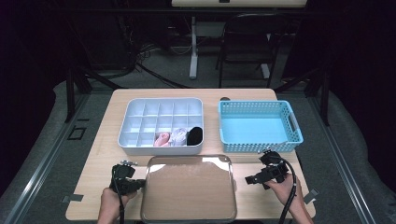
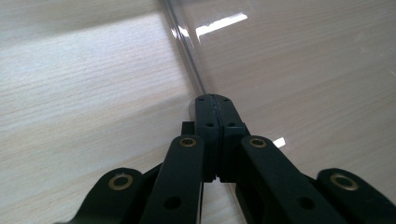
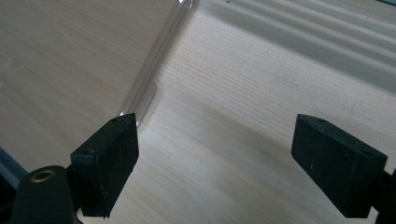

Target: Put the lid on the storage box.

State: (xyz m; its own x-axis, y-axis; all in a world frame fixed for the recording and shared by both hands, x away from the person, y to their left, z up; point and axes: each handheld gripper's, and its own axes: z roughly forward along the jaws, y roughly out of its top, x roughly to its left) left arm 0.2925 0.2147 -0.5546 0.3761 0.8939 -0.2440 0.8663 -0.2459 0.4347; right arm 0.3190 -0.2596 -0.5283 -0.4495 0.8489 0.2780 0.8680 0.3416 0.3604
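The clear lid [image 1: 188, 189] lies on the wooden surface [image 1: 95, 154]; left tongs [image 1: 140, 185] clamp its edge, right tongs [image 1: 251, 178] gape beside it.

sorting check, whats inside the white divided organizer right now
Three rolled items sit in the white divided organizer's front row: a pink one, a white one, a black one. The other compartments look empty. The front wall hides the bottoms of that row.
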